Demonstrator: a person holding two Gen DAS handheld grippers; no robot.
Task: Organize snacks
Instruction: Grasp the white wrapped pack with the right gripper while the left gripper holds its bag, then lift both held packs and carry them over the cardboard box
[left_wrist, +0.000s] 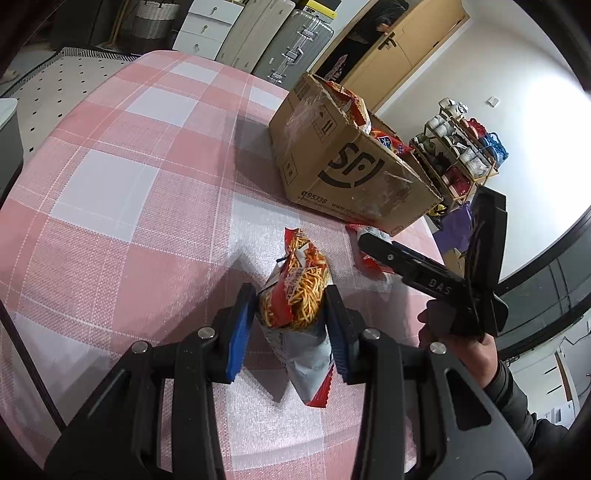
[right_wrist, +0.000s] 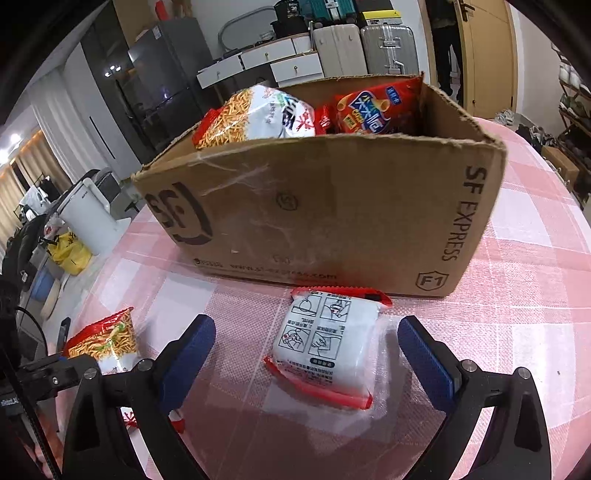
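Several snack bags already sit in the cardboard box near the table's far edge, while the left gripper clamps a noodle packet and the right gripper, jaws wide, frames a white packet.

2 packets in box; third before it — on table.

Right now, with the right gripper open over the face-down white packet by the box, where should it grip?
Probably across the white packet's puffy middle, from above: it lies flat and loose between the right gripper's pads. The red crimped ends are thin, and the cardboard box crowds its far end.
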